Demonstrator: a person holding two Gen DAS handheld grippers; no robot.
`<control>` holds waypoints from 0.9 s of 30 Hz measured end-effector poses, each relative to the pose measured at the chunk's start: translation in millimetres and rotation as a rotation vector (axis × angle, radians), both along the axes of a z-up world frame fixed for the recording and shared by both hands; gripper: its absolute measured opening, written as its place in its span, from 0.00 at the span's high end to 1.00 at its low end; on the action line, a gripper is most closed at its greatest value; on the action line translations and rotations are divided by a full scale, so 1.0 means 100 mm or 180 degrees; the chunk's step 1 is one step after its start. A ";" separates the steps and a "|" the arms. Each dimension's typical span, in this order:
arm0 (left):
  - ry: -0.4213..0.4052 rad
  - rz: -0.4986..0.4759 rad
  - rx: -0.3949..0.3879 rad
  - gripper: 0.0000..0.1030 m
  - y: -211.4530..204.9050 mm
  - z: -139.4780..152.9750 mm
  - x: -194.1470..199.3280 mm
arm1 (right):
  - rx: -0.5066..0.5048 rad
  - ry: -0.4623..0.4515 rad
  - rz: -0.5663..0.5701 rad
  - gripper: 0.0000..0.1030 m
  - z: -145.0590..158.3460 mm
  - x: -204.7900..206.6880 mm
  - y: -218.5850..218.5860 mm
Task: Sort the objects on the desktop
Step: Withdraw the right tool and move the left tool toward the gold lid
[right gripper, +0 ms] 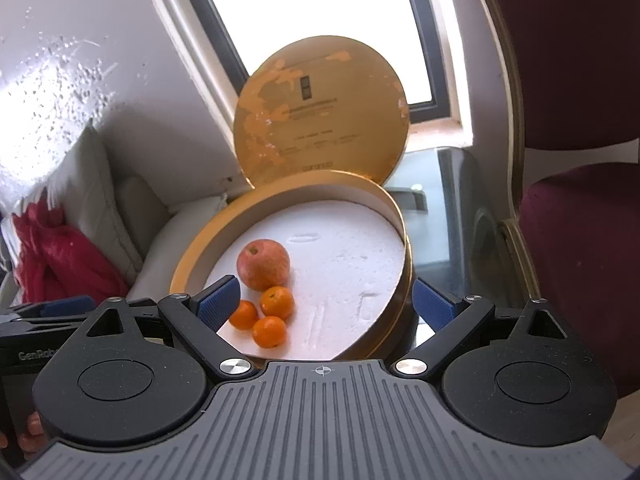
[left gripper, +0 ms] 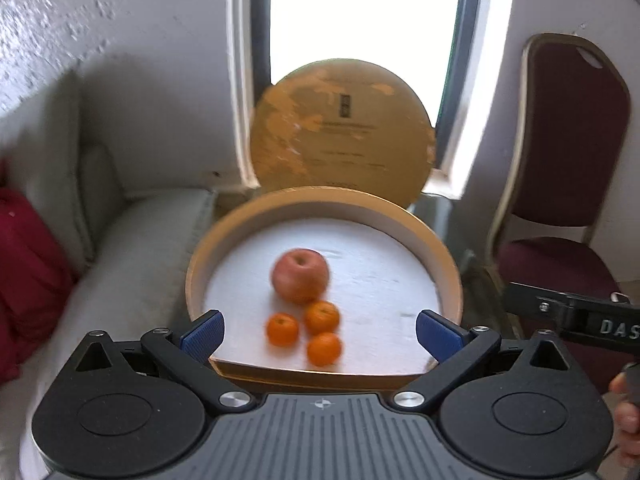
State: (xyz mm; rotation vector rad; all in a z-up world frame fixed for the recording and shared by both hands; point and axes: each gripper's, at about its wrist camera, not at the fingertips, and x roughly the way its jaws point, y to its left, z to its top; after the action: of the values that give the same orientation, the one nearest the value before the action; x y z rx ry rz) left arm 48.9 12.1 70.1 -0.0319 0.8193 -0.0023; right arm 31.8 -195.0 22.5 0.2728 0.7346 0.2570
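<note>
While both the left tongs [left gripper: 319,330] and right tongs [right gripper: 327,300] gape wide, empty, the round gold foam-lined box [right gripper: 394,280] holds one red apple [right gripper: 263,269] and three small orange mandarins [right gripper: 277,302].

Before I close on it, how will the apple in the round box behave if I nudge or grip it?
The apple is round and sits loose on the white foam liner, so a push would probably roll it. It touches one mandarin, so that may shift too. Its skin looks smooth; the open right gripper should close across the widest part.
</note>
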 end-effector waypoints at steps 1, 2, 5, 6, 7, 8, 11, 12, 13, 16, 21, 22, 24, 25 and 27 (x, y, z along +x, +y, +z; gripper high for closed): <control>0.0024 -0.0017 0.0000 0.01 -0.03 -0.01 0.02 | 0.0007 0.0004 -0.0005 0.06 0.00 0.01 -0.01; 0.0055 -0.0037 0.0015 0.01 -0.06 -0.02 0.05 | 0.0011 0.0010 -0.0009 0.06 0.00 0.02 -0.03; 0.0108 -0.0130 -0.0060 0.01 -0.12 -0.05 0.11 | 0.0016 0.0028 -0.0034 0.06 -0.01 0.05 -0.08; 0.0125 -0.0161 -0.0090 0.01 -0.14 -0.06 0.13 | 0.0017 0.0034 -0.0045 0.06 -0.01 0.06 -0.10; 0.0135 -0.0191 -0.0113 0.01 -0.16 -0.07 0.14 | 0.0021 0.0040 -0.0062 0.06 -0.02 0.06 -0.12; 0.0144 -0.0221 -0.0131 0.01 -0.18 -0.07 0.16 | 0.0026 0.0044 -0.0079 0.06 -0.03 0.07 -0.14; 0.0148 -0.0299 -0.0121 0.01 -0.26 -0.09 0.21 | 0.0041 0.0069 -0.0150 0.06 -0.05 0.10 -0.23; 0.0153 -0.0317 -0.0122 0.01 -0.29 -0.09 0.23 | 0.0047 0.0076 -0.0175 0.06 -0.05 0.10 -0.26; 0.0158 -0.0335 -0.0122 0.01 -0.32 -0.10 0.25 | 0.0048 0.0081 -0.0198 0.06 -0.06 0.10 -0.30; 0.0193 -0.0372 -0.0122 0.01 -0.37 -0.13 0.30 | 0.0046 0.0101 -0.0268 0.06 -0.08 0.13 -0.37; 0.0234 -0.0326 -0.0111 0.01 -0.34 -0.14 0.40 | 0.0003 0.0060 -0.0321 0.06 -0.04 0.19 -0.45; 0.0230 -0.0307 -0.0111 0.01 -0.32 -0.14 0.42 | -0.0022 0.0031 -0.0324 0.06 0.00 0.20 -0.45; 0.0194 -0.0254 -0.0102 0.01 -0.25 -0.11 0.45 | -0.0078 -0.0057 -0.0317 0.06 0.11 0.24 -0.46; 0.0168 -0.0219 -0.0085 0.01 -0.20 -0.09 0.48 | -0.0123 -0.0115 -0.0305 0.06 0.18 0.27 -0.47; 0.0115 -0.0147 -0.0051 0.01 -0.10 -0.05 0.52 | -0.0215 -0.0231 -0.0281 0.06 0.32 0.31 -0.48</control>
State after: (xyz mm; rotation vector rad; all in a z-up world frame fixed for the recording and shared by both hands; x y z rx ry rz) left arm 101.1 1.9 65.5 -0.0282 0.8560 -0.0518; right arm 63.0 -243.2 54.4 0.2299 0.6567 0.1571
